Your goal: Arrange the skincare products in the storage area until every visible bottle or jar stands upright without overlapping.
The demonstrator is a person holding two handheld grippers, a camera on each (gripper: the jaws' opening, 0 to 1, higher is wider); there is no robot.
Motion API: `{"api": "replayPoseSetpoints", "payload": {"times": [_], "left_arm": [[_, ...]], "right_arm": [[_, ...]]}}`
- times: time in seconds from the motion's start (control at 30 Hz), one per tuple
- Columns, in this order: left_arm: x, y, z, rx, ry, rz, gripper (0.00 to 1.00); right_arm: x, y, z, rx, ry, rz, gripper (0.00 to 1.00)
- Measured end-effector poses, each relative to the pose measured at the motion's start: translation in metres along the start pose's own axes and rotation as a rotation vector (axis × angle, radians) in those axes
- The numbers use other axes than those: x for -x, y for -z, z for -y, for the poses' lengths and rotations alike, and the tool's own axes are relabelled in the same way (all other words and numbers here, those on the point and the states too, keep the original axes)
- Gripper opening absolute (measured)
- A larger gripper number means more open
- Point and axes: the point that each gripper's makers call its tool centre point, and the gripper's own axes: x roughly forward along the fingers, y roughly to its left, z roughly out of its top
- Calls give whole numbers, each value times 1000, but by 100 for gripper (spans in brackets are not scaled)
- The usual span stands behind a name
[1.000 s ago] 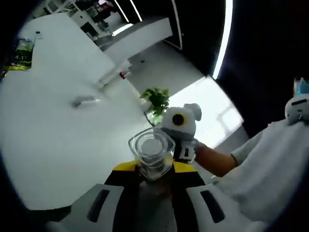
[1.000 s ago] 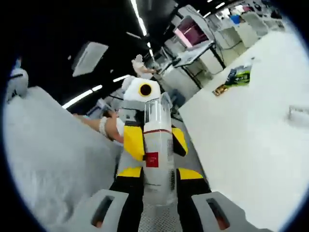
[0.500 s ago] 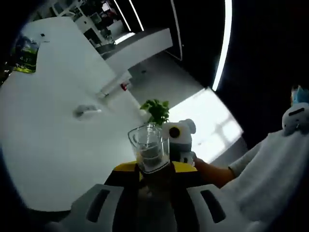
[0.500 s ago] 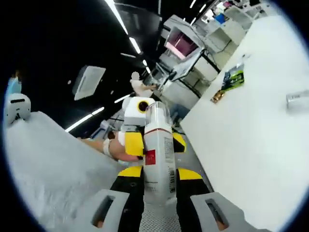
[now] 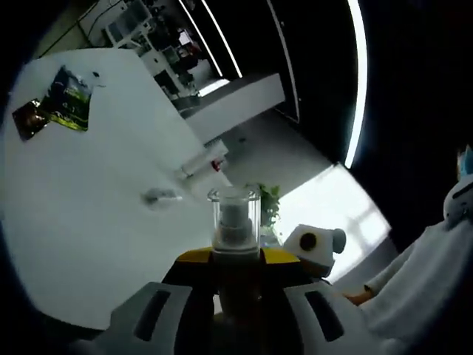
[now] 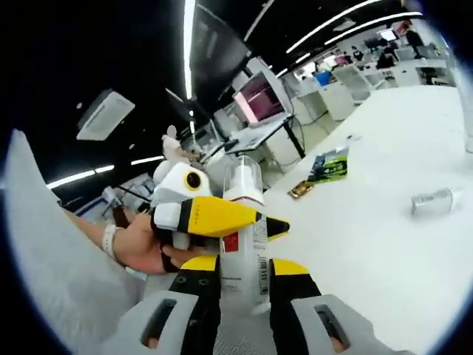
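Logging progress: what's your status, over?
Both claws shut on one white bottle, clear cap up. Left claw crosses the right view. A small tube lies flat on the white table.

We see a white bottle (image 6: 242, 244) with a clear cap, a red square label and black print held between our right gripper's (image 6: 244, 285) fingers, which are black with yellow tips over a pale grey body. Our left gripper (image 5: 236, 277) has the same yellow and black, closed on a clear-capped bottle (image 5: 235, 222) with a grey inner top. The surface (image 5: 96, 214) is plain white, carrying a green and black packet (image 5: 70, 107) and a small silvery tube (image 5: 162, 197).
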Motion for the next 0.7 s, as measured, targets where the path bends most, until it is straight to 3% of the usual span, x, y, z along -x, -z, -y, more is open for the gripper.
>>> {"api": "replayPoseSetpoints", "payload": {"times": [0.27, 0.4, 0.6, 0.7], "left_arm": [[-1, 2, 0, -6, -6, -7, 18], [-1, 4, -1, -14, -12, -21, 17], [-1, 11, 0, -87, -26, -66, 17], [0, 14, -4, -126, -50, -87, 16]], "right_arm": [[2, -8, 9, 49, 64, 36, 19], [-2, -7, 9, 6, 53, 37, 20], [-5, 2, 9, -18, 31, 1, 21], [-2, 9, 7, 15, 13, -34, 23]]}}
